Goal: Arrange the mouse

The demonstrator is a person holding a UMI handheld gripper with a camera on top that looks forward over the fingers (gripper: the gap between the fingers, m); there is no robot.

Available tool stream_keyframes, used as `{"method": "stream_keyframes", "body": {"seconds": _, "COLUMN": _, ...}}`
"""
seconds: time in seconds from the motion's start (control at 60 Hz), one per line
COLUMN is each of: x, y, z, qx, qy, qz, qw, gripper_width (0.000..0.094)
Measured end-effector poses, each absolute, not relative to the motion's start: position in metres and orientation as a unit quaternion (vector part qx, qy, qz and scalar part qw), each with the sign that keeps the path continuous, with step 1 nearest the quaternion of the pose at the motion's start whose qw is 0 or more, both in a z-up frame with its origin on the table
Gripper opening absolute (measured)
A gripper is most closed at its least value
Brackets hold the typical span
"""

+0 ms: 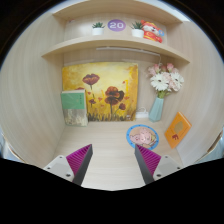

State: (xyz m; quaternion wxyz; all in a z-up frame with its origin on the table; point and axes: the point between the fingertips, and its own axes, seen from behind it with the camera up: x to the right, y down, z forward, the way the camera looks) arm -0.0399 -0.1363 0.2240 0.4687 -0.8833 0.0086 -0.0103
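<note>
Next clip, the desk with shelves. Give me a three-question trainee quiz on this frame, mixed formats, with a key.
1. True or false: a mouse lies between the jaws of the gripper.
2. What stands just beside the flower painting, on the side away from the green book?
A. a vase of flowers
B. a lamp
C. a mug
3. Fill in: the jaws are ____, with only bare desk between them.

Key:
1. False; no mouse is visible.
2. A, the vase of flowers.
3. open

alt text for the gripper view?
The gripper is open over a pale desk with nothing between its fingers. Beyond them a flower painting leans on the wall beside a vase of flowers; no mouse is visible.
</note>
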Motion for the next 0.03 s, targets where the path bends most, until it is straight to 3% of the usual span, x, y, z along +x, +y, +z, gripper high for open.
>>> {"method": "stream_keyframes", "body": {"seconds": 0.033, "x": -0.0408, "y": -0.1393, "z": 0.2241, "qx": -0.883, "qy": 0.007, "qz": -0.010, "qw": 0.468, "gripper_width": 0.0865}}
